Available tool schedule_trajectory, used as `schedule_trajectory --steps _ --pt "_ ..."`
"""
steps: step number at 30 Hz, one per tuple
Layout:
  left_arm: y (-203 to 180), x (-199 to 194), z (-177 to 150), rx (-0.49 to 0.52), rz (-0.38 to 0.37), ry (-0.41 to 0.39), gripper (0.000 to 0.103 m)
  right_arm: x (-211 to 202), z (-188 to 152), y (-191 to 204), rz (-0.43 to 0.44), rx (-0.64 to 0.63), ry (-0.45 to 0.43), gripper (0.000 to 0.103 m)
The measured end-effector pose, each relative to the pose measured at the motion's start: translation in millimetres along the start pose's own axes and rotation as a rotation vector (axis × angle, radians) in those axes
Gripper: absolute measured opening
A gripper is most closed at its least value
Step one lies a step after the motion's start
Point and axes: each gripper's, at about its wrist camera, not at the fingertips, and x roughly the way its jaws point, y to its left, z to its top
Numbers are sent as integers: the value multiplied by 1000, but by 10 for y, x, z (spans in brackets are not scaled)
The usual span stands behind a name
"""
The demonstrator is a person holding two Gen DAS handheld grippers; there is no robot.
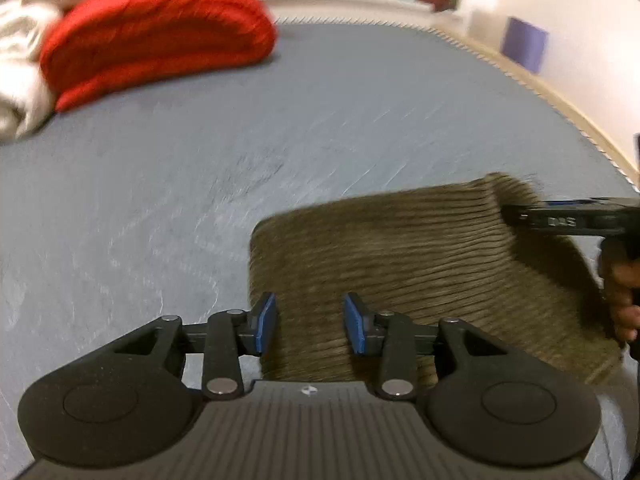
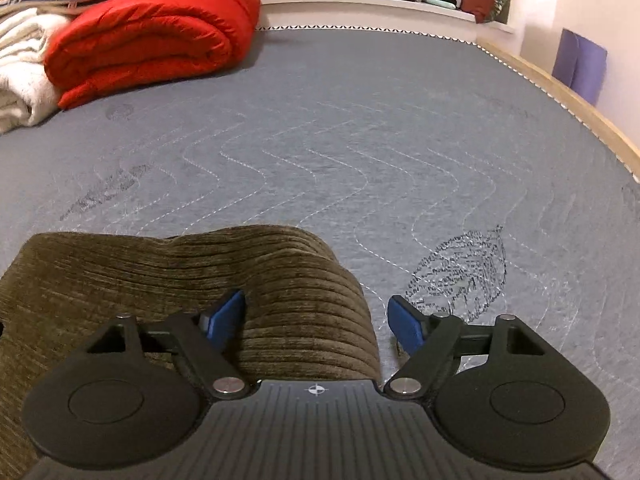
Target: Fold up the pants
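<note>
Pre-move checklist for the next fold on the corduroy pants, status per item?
1. Left gripper around fabric: ok, olive corduroy pants lie between its pads, which stand apart and do not pinch.
2. Right gripper around fabric: ok, a raised hump of the pants sits between wide-open pads, unclamped.
3. Pants flat: not ok, the edge is bunched up at the right gripper.
4. Fold area on the grey quilted mattress: ok, bare ahead of the pants.
5. Red folded duvet out of the way: ok, far corner.
6. Pants' near edge: cannot tell, hidden under the grippers.
</note>
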Motion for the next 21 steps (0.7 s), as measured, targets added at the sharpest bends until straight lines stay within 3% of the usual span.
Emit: schedule_trajectory --steps 5,9,12,16,21 --pt "-69 -205 -91 36 -74 -5 44 -415 15 -12 -4 -13 -48 80" --pt "-35 -215 -231 66 -59 20 44 -864 -137 67 102 -123 -75 82" --pt "-12 -194 -348 87 -87 61 44 -999 -401 99 158 -215 -11 83" --pt "-36 -112 -530 132 -71 100 48 -905 -861 70 140 -348 149 84" --pt "-122 -295 -531 93 7 148 56 -1067 -801 -202 192 -171 191 86"
